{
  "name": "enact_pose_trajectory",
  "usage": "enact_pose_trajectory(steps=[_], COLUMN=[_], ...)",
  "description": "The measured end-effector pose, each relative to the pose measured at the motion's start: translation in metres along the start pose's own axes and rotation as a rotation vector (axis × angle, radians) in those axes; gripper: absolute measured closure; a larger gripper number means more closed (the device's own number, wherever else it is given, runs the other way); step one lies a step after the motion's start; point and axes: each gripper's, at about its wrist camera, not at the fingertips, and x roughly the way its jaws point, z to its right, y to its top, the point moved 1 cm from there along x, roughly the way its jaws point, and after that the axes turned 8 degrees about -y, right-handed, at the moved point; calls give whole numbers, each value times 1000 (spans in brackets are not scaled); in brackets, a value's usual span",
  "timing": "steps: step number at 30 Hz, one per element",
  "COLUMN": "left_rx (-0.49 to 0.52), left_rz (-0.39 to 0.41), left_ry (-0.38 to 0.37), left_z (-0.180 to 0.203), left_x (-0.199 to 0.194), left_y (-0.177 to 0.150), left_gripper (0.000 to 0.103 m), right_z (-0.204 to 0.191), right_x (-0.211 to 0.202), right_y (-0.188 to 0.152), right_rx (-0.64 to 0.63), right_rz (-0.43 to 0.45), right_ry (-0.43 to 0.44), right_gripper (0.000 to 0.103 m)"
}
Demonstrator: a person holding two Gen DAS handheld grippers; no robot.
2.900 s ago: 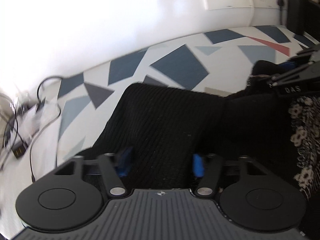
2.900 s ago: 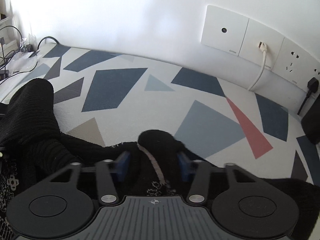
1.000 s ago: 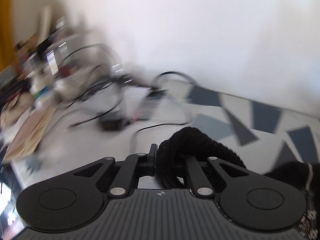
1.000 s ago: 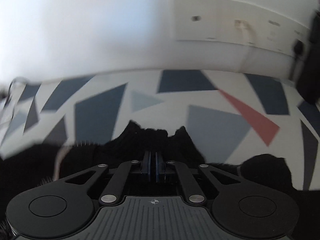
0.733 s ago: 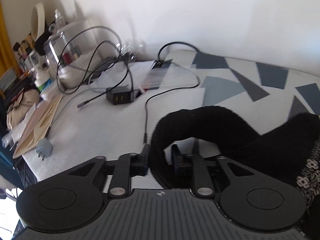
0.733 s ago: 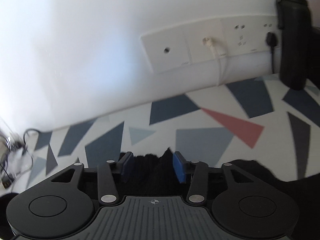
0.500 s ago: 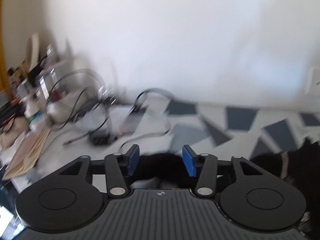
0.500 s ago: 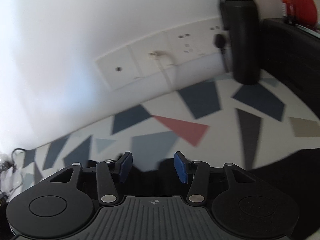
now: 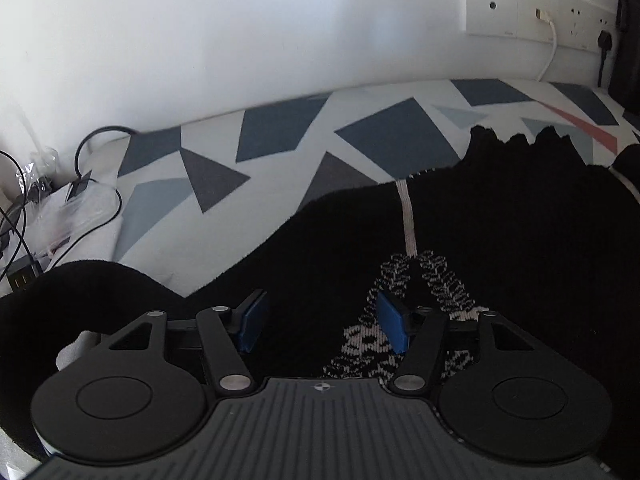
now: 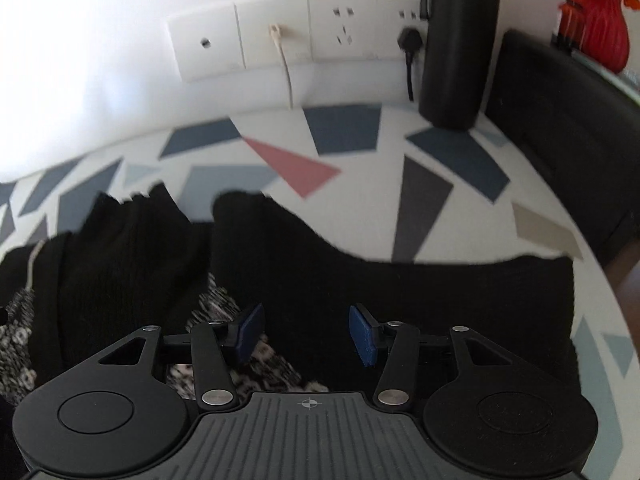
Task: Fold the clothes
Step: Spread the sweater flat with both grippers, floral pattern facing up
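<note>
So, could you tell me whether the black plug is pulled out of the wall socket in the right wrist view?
No, the black plug sits in the wall socket, its cord hanging down beside the black bottle.

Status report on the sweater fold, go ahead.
Left gripper and right gripper open, jaws just opened, nothing pinched. Black sweater spread on patterned tablecloth. Black bottle stands clear by the wall.

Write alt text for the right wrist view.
The open right gripper hovers over a black knit garment spread on a geometric-patterned surface. Behind stand a black bottle and wall sockets.
</note>
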Motion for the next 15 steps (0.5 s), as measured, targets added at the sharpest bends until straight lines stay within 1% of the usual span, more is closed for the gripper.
enact_pose_trajectory(steps=[3,4,5,8,12,15], left_rx=[59,72,65,2,58,12], left_rz=[5,14,22,21,30,30], left_ry=[12,25,39,53,126,138], left_z=[0,-3,-8,-27,-31,-35], left_x=[2,2,3,7,6,6], left_y=[-1,-2,-3,-3,-6,-6], left_gripper=[33,28,25,24,24,22], right_z=[-8,-12,-15,-21,-33,-37], right_x=[7,10,12,23,40,49], right_y=[-1,1,2,13,33,42], right_rx=[-47,-57,-68,-56,-67,-77], right_rz=[20,28,35,43,56,76], right_ry=[-14,-20,-25,-25,-15,3], right_gripper=[51,50,48,44,44,43])
